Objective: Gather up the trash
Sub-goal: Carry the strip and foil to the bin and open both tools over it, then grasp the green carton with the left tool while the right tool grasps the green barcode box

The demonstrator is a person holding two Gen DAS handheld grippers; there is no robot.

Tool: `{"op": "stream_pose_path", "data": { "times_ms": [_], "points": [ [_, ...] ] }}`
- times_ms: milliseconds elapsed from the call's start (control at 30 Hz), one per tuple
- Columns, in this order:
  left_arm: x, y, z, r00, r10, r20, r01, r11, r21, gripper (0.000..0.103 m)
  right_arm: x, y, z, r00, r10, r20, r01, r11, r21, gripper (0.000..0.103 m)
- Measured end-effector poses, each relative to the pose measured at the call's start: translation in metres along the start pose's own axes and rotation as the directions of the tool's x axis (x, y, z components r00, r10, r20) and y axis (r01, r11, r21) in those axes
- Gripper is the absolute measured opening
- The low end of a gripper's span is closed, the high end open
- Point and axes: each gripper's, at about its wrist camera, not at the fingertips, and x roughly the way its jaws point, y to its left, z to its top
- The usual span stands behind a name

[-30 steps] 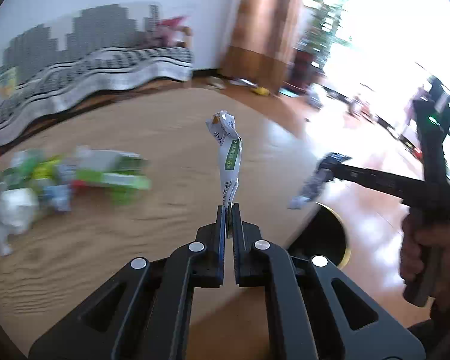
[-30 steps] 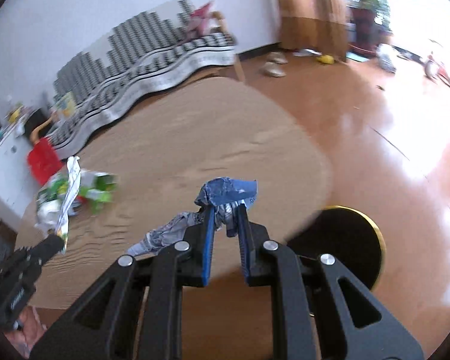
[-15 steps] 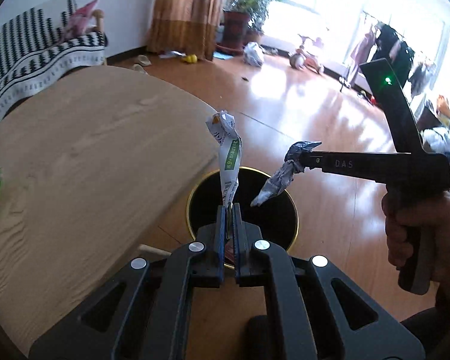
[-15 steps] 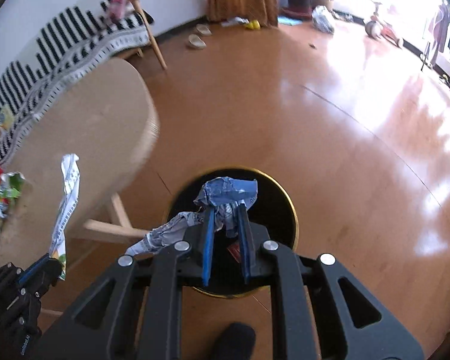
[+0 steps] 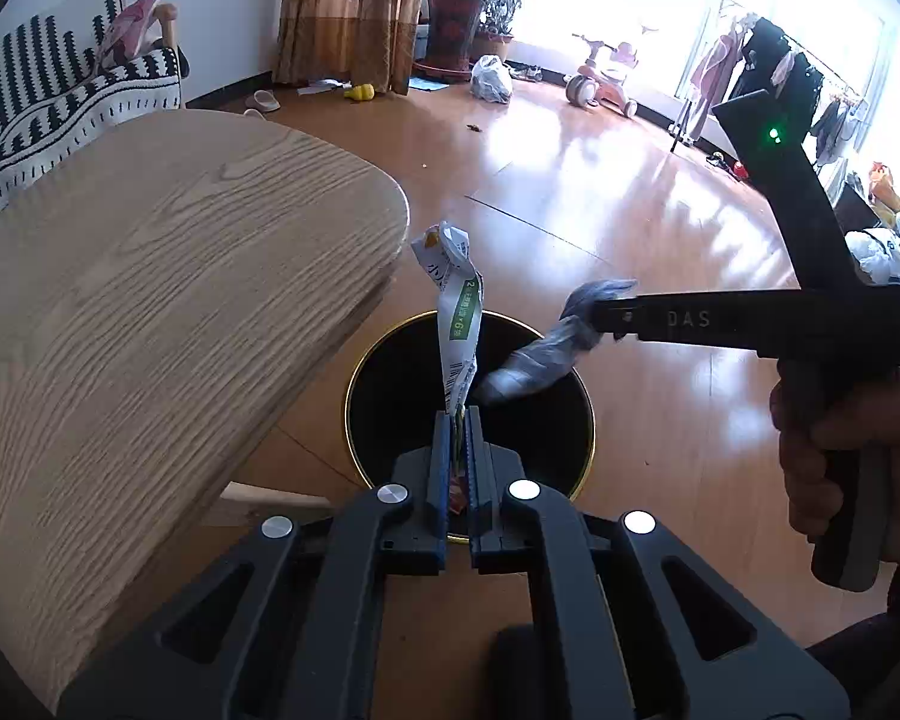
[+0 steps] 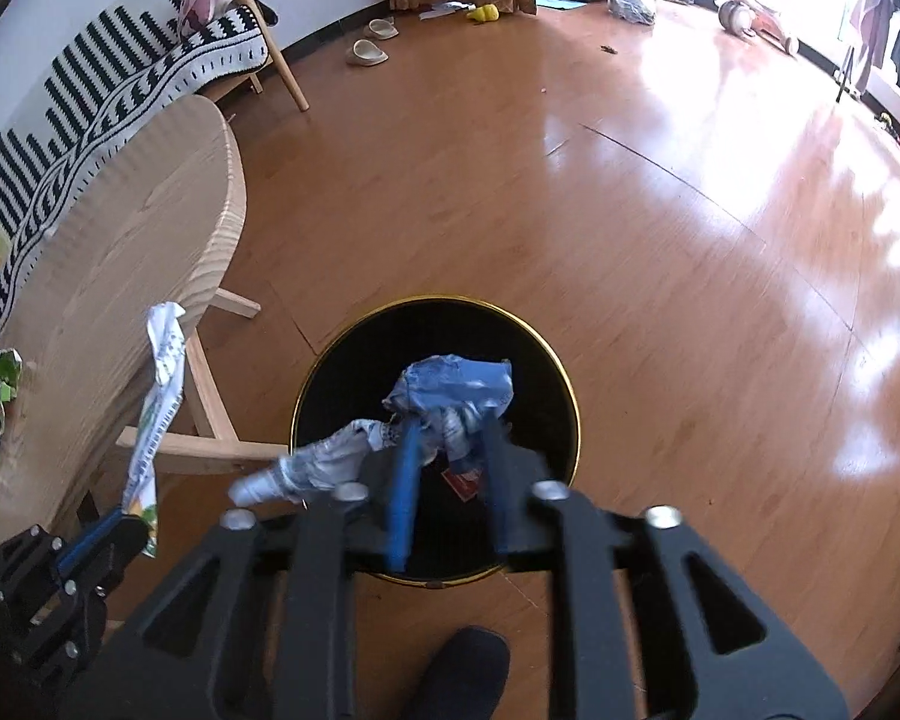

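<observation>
The step in hand is judged to be the dropping of two pieces of trash into the black bin (image 6: 435, 324) with the gold rim, which stands on the wooden floor (image 6: 660, 240) just right of the light wooden table (image 5: 150, 300). The jaws of the right gripper (image 6: 444, 426) are opening at this moment; the crumpled blue and grey wrapper (image 6: 450, 387) is between them, but the blue pads appear to stand off it, so it is judged to be released. It hangs directly over the mouth of the bin, so it should fall inside if the gripper is kept still until the wrapper is free. The long axis of this wrapper runs across the view, from the blue crumpled end at the far right to a grey twisted tail pointing near and left, a little past the rim on the left side; a slight shake may be needed if the tail catches on a finger. The left gripper (image 5: 459, 420) is clamped tight on the lower end of the white and green wrapper (image 5: 459, 324), a long twisted strip. Its long axis continues the line of the fingers, and its free crumpled end points away from the gripper, toward the far side of the bin. In the right wrist view this strip seems to hang left of the rim, beside the table leg, so the left gripper should be brought more over the opening before it is opened.
</observation>
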Motion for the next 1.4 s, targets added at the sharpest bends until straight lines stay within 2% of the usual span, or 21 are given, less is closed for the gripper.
{"op": "stream_pose_path", "data": {
  "times_ms": [33, 100, 533, 600, 667, 700, 867, 1033, 1200, 1267, 1400],
  "points": [
    [0.001, -0.002, 0.0, 1.0, -0.001, -0.001, 0.001, 1.0, 0.001, 0.003, -0.001, -0.001, 0.0, 1.0, 0.004, 0.007, -0.004, 1.0, 0.006, 0.056],
    [0.004, -0.003, 0.001, 1.0, -0.002, -0.004, 0.002, 1.0, 0.003, 0.003, -0.005, -0.002, 0.002, 1.0, -0.003, 0.029, 0.003, 1.0, 0.008, 0.063],
    [0.031, -0.012, 0.011, 0.998, -0.049, -0.032, 0.05, 0.999, 0.002, 0.005, -0.022, -0.025, 0.001, 0.996, -0.025, 0.089, 0.016, 0.994, 0.105, 0.064],
    [0.035, -0.013, 0.013, 0.998, -0.047, -0.041, 0.047, 0.999, 0.001, 0.016, -0.027, -0.031, 0.001, 0.994, -0.026, 0.107, 0.011, 0.991, 0.136, 0.064],
    [0.035, -0.011, 0.014, 0.999, -0.039, -0.031, 0.039, 0.999, -0.014, 0.056, -0.031, -0.035, 0.003, 0.993, -0.027, 0.119, 0.009, 0.988, 0.152, 0.064],
    [0.032, -0.01, 0.014, 0.999, -0.035, -0.012, 0.034, 0.999, -0.029, 0.06, -0.033, -0.036, 0.003, 0.992, -0.027, 0.124, 0.007, 0.988, 0.157, 0.064],
    [0.02, -0.007, 0.013, 0.999, -0.039, 0.001, 0.039, 0.998, -0.04, 0.065, -0.036, -0.027, 0.006, 0.992, -0.015, 0.127, -0.003, 0.99, 0.142, 0.065],
    [-0.023, 0.01, 0.011, 0.998, -0.019, 0.057, 0.023, 0.998, -0.059, 0.081, -0.045, 0.011, 0.009, 0.989, 0.03, 0.146, -0.043, 0.995, 0.089, 0.067],
    [-0.077, 0.058, -0.003, 0.989, 0.079, 0.124, -0.063, 0.99, -0.128, 0.089, -0.054, 0.089, 0.011, 0.982, 0.1, 0.159, -0.094, 0.995, -0.045, 0.068],
    [-0.097, 0.085, -0.01, 0.983, 0.125, 0.134, -0.1, 0.978, -0.182, 0.091, -0.055, 0.123, 0.01, 0.979, 0.126, 0.158, -0.111, 0.989, -0.097, 0.069],
    [-0.145, 0.151, -0.034, 0.953, 0.27, 0.134, -0.219, 0.926, -0.309, 0.091, -0.059, 0.21, 0.002, 0.967, 0.218, 0.132, -0.186, 0.957, -0.223, 0.069]
  ]
}}
